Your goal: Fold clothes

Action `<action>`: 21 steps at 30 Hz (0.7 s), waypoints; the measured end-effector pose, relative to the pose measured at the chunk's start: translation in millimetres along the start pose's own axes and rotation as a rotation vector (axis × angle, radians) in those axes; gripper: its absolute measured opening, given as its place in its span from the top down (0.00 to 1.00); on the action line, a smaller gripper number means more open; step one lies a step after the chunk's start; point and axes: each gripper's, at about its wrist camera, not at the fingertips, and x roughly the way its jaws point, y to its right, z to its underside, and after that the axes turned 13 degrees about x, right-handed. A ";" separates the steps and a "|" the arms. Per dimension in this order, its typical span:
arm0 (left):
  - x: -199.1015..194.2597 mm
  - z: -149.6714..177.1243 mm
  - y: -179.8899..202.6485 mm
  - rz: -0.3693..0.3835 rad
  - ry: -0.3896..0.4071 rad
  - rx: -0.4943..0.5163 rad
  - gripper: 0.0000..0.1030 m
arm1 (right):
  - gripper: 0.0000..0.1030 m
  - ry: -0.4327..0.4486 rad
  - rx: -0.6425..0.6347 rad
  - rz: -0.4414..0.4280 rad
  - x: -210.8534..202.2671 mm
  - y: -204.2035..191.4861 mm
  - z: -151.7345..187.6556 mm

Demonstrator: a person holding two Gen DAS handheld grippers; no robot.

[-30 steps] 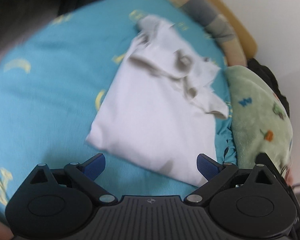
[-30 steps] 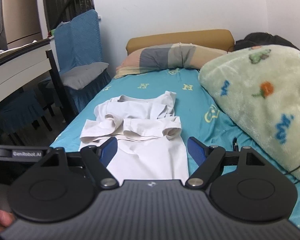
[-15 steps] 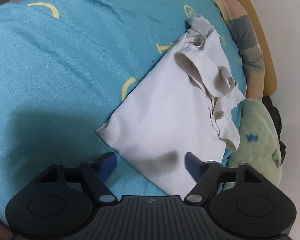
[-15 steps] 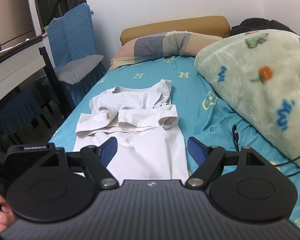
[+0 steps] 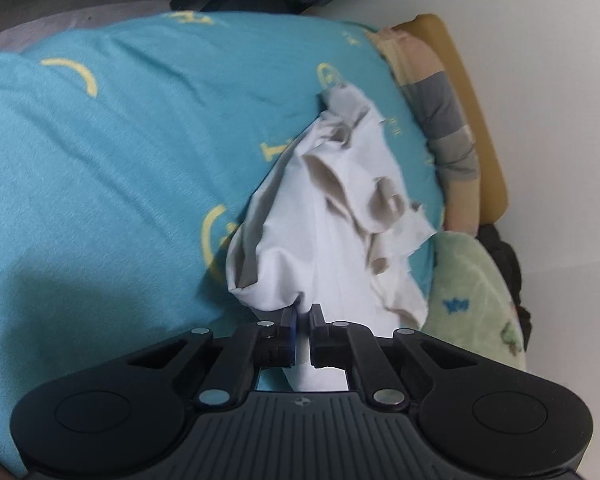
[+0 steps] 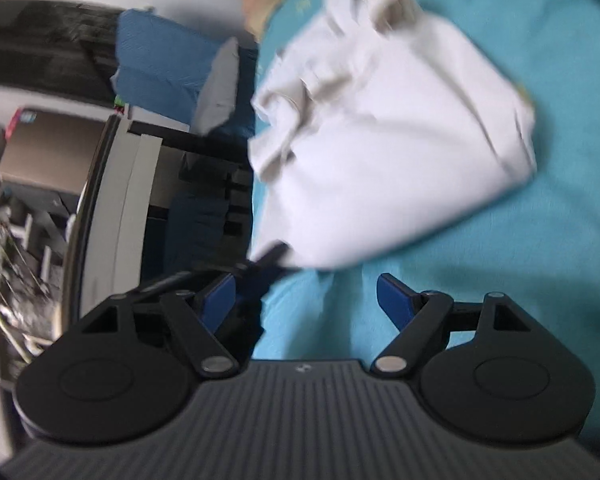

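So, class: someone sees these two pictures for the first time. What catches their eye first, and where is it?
The white shirt, rumpled in the middle of the teal bedsheet, stands out first. The left gripper has just closed on its near hem, bunching the cloth. In the blurred right wrist view, the right gripper is open over bare sheet just short of the shirt.

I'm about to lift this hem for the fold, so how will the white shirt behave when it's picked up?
Probably floppy: the white shirt already bunches and drapes where the left gripper pinches its hem. Likely light, since thin folds stand up by themselves. The loose sleeves may slide; the right gripper is open, holding nothing.
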 end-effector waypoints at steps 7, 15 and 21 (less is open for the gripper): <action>-3.4 -5.0 6.6 0.034 0.051 0.015 0.95 | 0.43 0.233 0.230 0.073 -12.1 39.8 -21.7; -11.2 -13.6 15.7 0.075 0.060 0.042 0.95 | 0.85 0.366 0.106 0.066 -25.5 14.4 -19.2; -44.8 -38.2 49.0 0.156 0.038 0.134 0.95 | 0.89 0.451 -0.053 0.018 -71.7 -46.6 -24.1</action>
